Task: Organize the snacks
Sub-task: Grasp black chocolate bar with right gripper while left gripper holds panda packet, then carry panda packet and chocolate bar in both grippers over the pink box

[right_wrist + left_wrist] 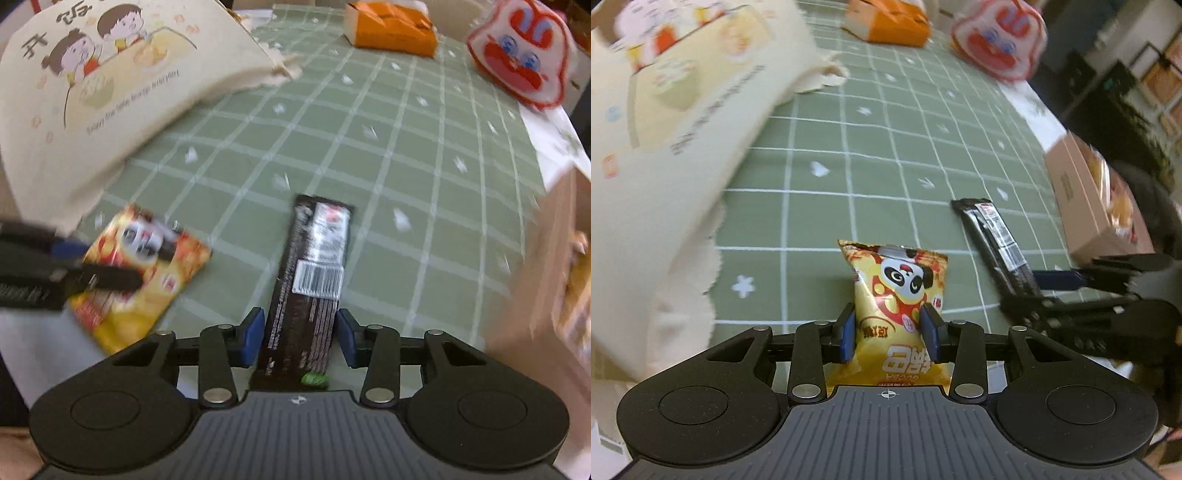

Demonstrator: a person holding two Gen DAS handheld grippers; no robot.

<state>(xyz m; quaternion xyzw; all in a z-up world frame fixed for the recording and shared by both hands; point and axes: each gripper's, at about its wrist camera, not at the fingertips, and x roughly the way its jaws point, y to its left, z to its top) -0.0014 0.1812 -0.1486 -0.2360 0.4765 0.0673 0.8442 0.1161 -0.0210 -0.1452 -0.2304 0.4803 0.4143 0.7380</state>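
Observation:
A yellow snack bag with a panda print (pixel 897 291) sticks up between the blue pads of my left gripper (pixel 888 332), which is shut on its lower half. In the right wrist view the same bag (pixel 147 280) hangs at the left in that gripper (pixel 92 266), blurred. A long black snack bar (pixel 314 280) with a white barcode label runs away from me between the pads of my right gripper (pixel 300 338), which close on its sides. The left wrist view shows that bar (pixel 993 236) slanting over the cloth, its near end in the right gripper (pixel 1045 291).
A green checked tablecloth (pixel 388 147) covers the table. A cream cloth bag with a cartoon print (pixel 110 92) stands at the left. An orange box (pixel 391 29) and a red-and-white cartoon pack (pixel 517 55) lie at the far end. A cardboard box (pixel 1082 199) stands at the right edge.

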